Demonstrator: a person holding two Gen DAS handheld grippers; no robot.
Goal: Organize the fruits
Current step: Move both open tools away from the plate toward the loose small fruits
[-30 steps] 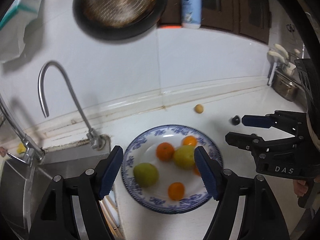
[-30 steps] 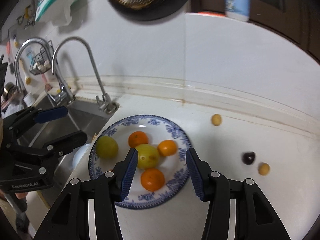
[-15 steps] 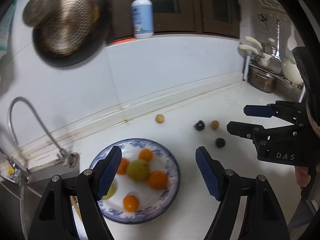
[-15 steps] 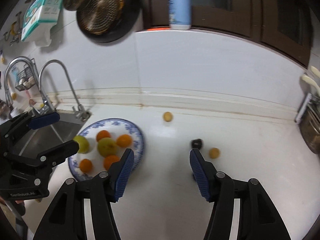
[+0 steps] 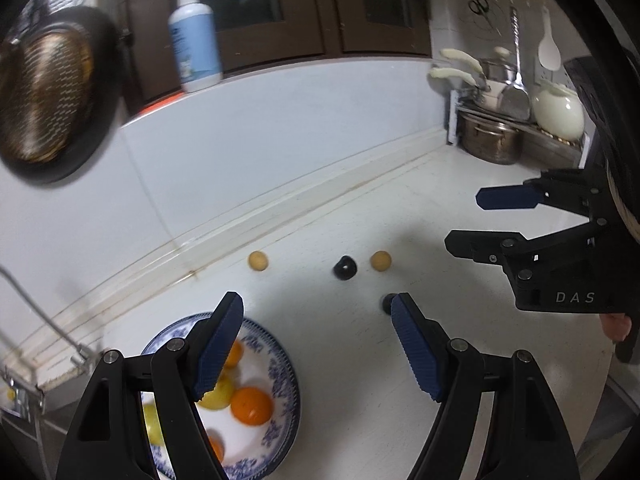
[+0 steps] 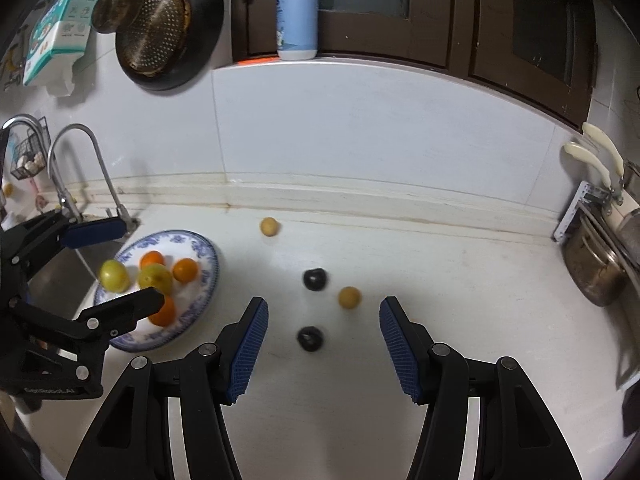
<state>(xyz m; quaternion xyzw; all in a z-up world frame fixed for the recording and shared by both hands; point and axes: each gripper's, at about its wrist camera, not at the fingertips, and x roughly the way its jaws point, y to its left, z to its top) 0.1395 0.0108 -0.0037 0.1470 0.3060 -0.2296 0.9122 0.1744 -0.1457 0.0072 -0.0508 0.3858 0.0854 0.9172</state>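
Note:
A blue-rimmed plate (image 6: pixel 209 257) holds oranges (image 6: pixel 185 270) and yellow-green fruits (image 6: pixel 115 275). On the white counter to its right lie two small yellow fruits (image 6: pixel 269 226) (image 6: pixel 349 297) and two dark ones (image 6: pixel 315 279) (image 6: pixel 310 338). My right gripper (image 6: pixel 323 312) stands open above the counter. The nearer dark fruit lies ahead between its fingers, untouched. My left gripper (image 5: pixel 316 308) is open too, over the plate's (image 5: pixel 295 394) right edge. Its right finger (image 5: pixel 416 348) partly hides a dark fruit (image 5: pixel 386 303). Each gripper shows in the other's view: right gripper (image 5: pixel 472 220), left gripper (image 6: pixel 142 262).
A sink with two faucets (image 6: pixel 104 176) lies left of the plate. A steel pot (image 6: pixel 596 272) and a utensil rack stand at the counter's right end. A soap bottle (image 6: pixel 297 16) sits on the ledge, and a pan with a strainer (image 6: pixel 160 32) hangs on the wall.
Both grippers have swung right, away from the plate toward the loose fruits. The plate slid to the lower left of both views, and the pot and rack came into sight.

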